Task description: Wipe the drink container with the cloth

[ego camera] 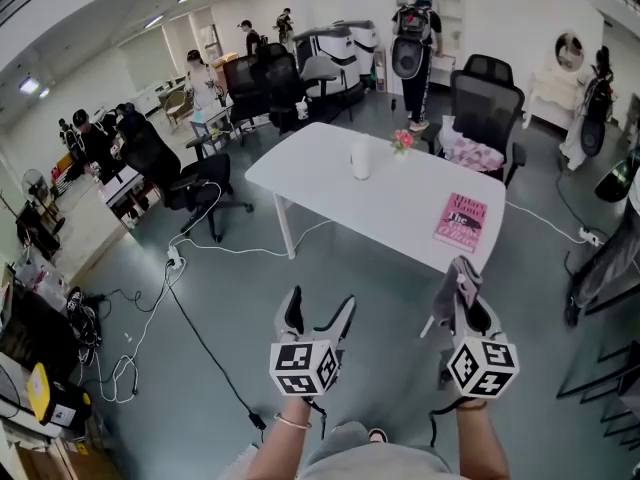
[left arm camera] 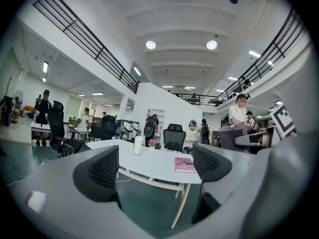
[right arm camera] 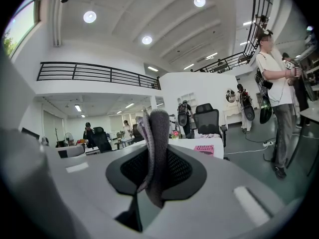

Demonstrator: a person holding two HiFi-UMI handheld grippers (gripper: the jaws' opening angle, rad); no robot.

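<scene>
Nearest, the two grippers are held level and side by side over the floor (ego camera: 385, 293), short of the table. The left gripper (ego camera: 318, 306) is carried with its jaws spread wide and nothing between them. This is judged to leave it free to take or steady the container once that is reached. The right gripper (ego camera: 465, 308) is clamped on the cloth (right arm camera: 153, 143), a grey folded piece pinched at its middle so that a thick fold stands up past the fingertips. Held so, a padded edge is presented forward, it is judged, for wiping. Beyond the grippers the white table (ego camera: 300, 163) is set at an angle, its near corner toward the right gripper. A pink book (ego camera: 460, 220) is laid flat near that corner, well apart from the task's thing. The container (ego camera: 361, 160), a white upright vessel, is stood farther back near the middle of the tabletop, with a small pot of flowers (ego camera: 403, 140) just beside it on the right. Nothing on the table is touched by either gripper, so the wiping is judged not yet begun, and an approach to the table is what is called for. Behind the table a black chair (ego camera: 486, 103) is drawn up, and farther off several people (ego camera: 415, 28) are seen among other desks.
</scene>
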